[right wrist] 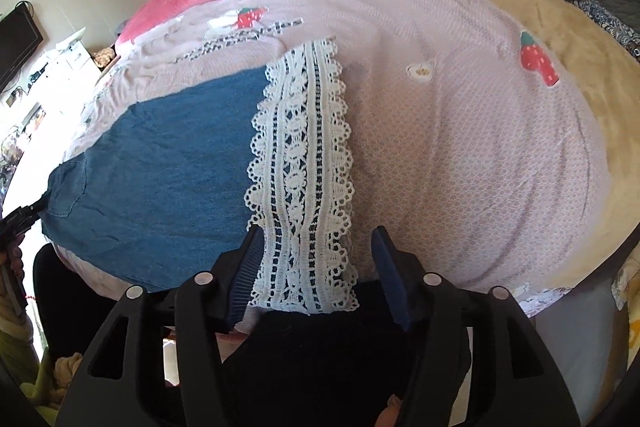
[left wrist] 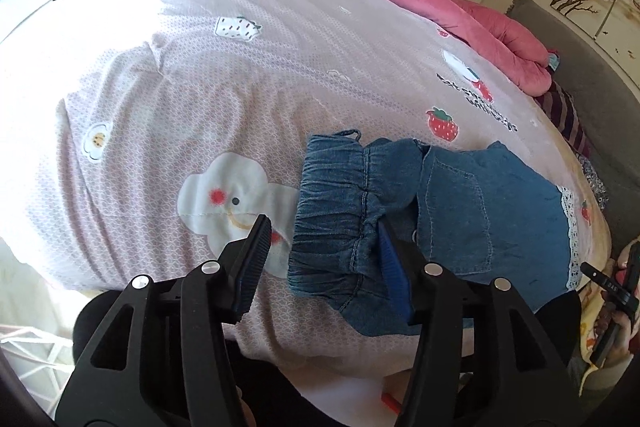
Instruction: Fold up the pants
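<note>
Through my left wrist view, my left gripper (left wrist: 320, 243) is hanging released over the pants' (left wrist: 400, 203) gathered waistband on the bed (left wrist: 160, 99). Through my right, my right gripper (right wrist: 316, 247) is straddling their lace hem (right wrist: 304, 167), unclenched.

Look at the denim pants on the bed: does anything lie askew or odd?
Yes. The pants lie folded but uneven: the gathered waistband bunches at one end, and the lace hem overhangs the bed edge.

Left gripper (left wrist: 324, 223) and right gripper (right wrist: 316, 239), jaws parted, tilted downward.
</note>
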